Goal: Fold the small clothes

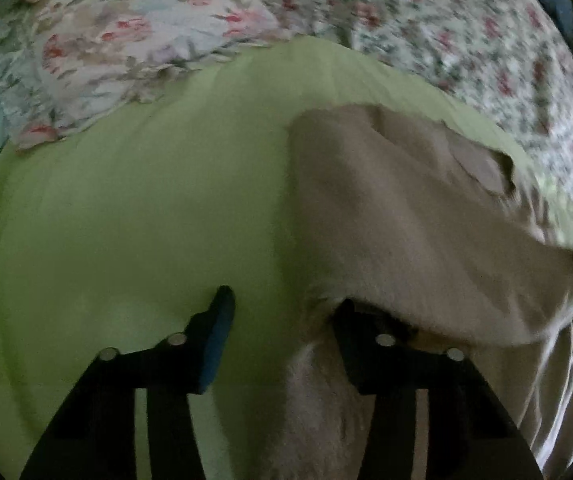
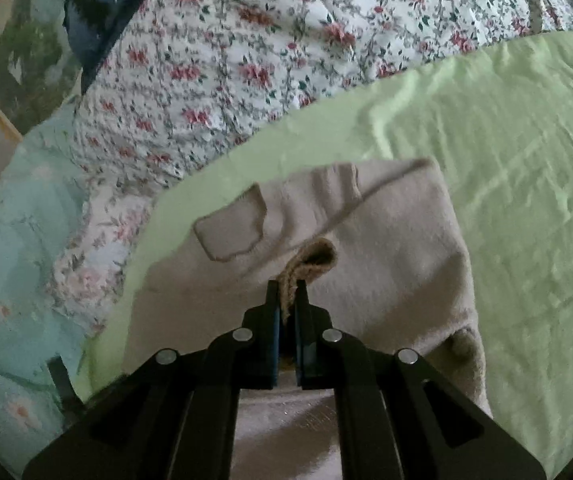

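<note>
On the green bed sheet (image 2: 506,160), right tongs (image 2: 286,292) pinch the beige garment (image 2: 386,240); left tongs (image 1: 282,300) stand open, cloth between.

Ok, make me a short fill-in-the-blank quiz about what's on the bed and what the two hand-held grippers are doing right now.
1. The beige garment lies on a plain ____ sheet.
2. The right hand-held gripper is ____ on a fold of the garment.
3. The quilt beyond the sheet has a ____ print.
4. The left hand-held gripper has its jaws ____, one finger under the garment's edge.

Missing words: green; shut; floral; apart
</note>
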